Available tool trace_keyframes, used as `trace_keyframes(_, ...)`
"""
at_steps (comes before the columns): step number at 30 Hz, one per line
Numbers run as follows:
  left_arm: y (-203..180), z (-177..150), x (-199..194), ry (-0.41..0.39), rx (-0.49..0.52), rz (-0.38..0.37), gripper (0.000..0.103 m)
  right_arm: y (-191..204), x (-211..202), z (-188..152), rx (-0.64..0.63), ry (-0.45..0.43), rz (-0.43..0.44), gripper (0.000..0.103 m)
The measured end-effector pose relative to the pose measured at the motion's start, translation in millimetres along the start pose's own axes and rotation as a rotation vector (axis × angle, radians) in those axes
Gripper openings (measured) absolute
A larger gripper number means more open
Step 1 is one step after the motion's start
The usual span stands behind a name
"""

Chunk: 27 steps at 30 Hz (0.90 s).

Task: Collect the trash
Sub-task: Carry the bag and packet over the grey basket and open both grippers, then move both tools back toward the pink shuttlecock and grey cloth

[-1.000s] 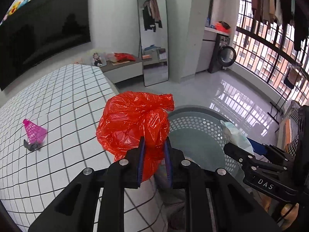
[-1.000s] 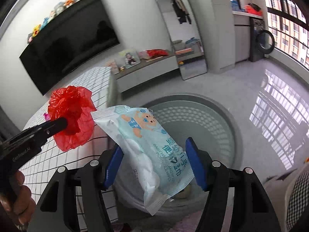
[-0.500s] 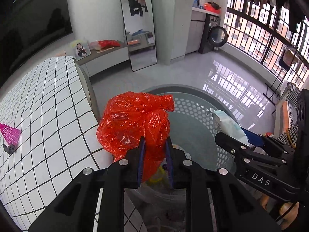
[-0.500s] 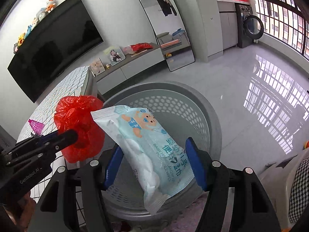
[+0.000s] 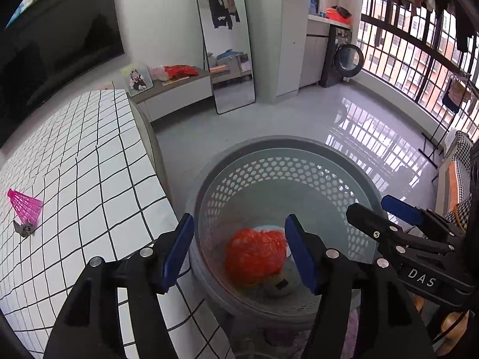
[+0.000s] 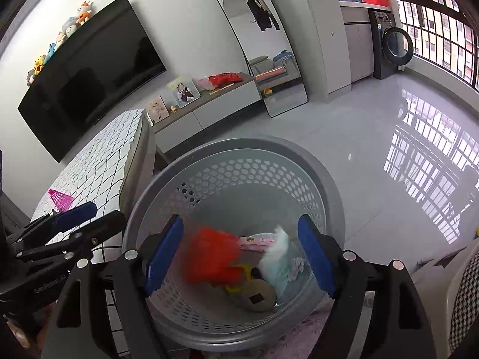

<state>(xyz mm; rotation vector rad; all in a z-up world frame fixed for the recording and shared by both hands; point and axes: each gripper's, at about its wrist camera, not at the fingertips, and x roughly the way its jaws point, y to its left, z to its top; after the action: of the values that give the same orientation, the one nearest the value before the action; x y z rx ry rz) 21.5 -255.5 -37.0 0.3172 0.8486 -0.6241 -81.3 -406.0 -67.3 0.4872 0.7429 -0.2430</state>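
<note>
A grey perforated basket (image 5: 299, 155) (image 6: 326, 176) stands on the floor beside the tiled table. A red plastic bag (image 5: 254, 255) (image 6: 209, 254) lies inside it, blurred in the right wrist view. A pale blue wipes packet (image 6: 277, 257) is in the basket too, also blurred. My left gripper (image 5: 239, 248) is open and empty above the basket. My right gripper (image 6: 239, 254) is open and empty above the basket; it also shows in the left wrist view (image 5: 386, 212).
A pink shuttlecock (image 5: 22, 206) (image 6: 61, 200) lies on the white tiled table (image 5: 89, 164) left of the basket. Other trash (image 6: 257, 296) sits at the basket bottom. A mirror (image 5: 224, 39), TV, low cabinet and shiny floor lie beyond.
Both grippers opened over the basket. The red bag left my left gripper and the wipes packet left my right gripper; both dropped into the basket.
</note>
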Motion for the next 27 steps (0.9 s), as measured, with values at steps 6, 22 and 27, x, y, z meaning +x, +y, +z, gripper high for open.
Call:
trace_keyframes(6,2,0,1,0.004,-0.004,0.004,0.062,-4,-1,-4,0.020,0.003,-0.006,0.076)
trace_keyframes(22,16,-9,-12,-0.024,-0.028,0.013,0.073,3,-12,-9,0.015,-0.014,-0.015,0.076)
trace_keyframes(27,28,-14,-26,-0.044,-0.047,0.033,0.076,15,-16,-8,-0.008,-0.022,-0.003,0.075)
